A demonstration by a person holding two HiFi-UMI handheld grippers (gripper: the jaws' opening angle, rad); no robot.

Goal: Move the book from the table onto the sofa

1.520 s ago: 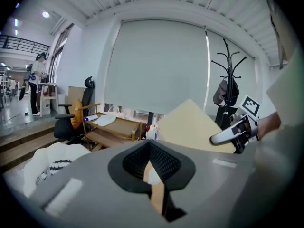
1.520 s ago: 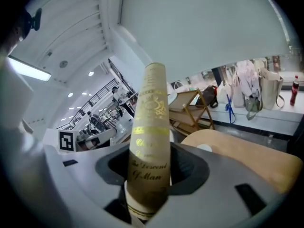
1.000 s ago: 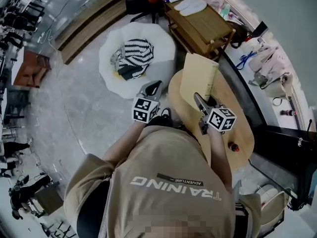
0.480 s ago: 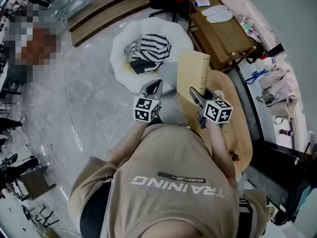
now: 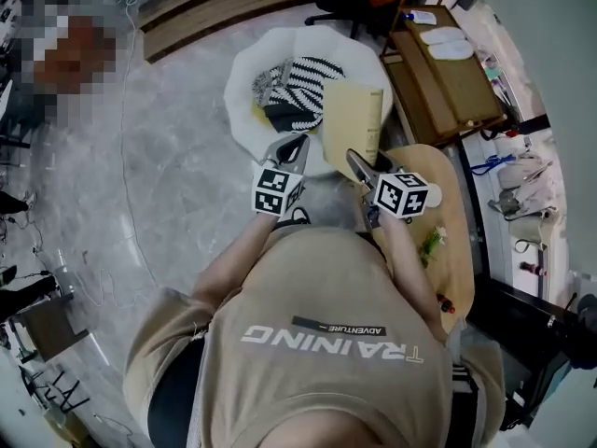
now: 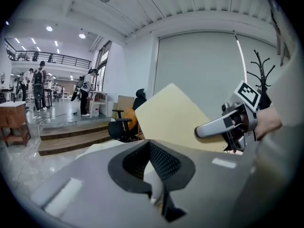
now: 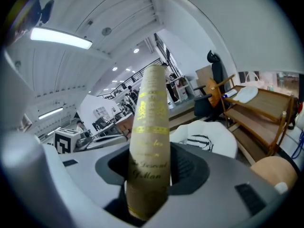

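The right gripper (image 5: 358, 164) pinches the cream book (image 5: 353, 119) across its covers at the spine edge, near the lower end. So the book stands up in front of the jaws, clear of the wooden counter (image 5: 457, 250). It hangs in the air over the near right rim of the white sofa (image 5: 244, 82). The left gripper (image 5: 287, 149) is just beside it with jaws spread and nothing between them; it takes no part in the grip. On the seat lies a striped cushion (image 5: 303, 77), close to the book, so I judge the free place for putting down is rather small. A wooden rack (image 5: 448, 73) stands more to the right, apart
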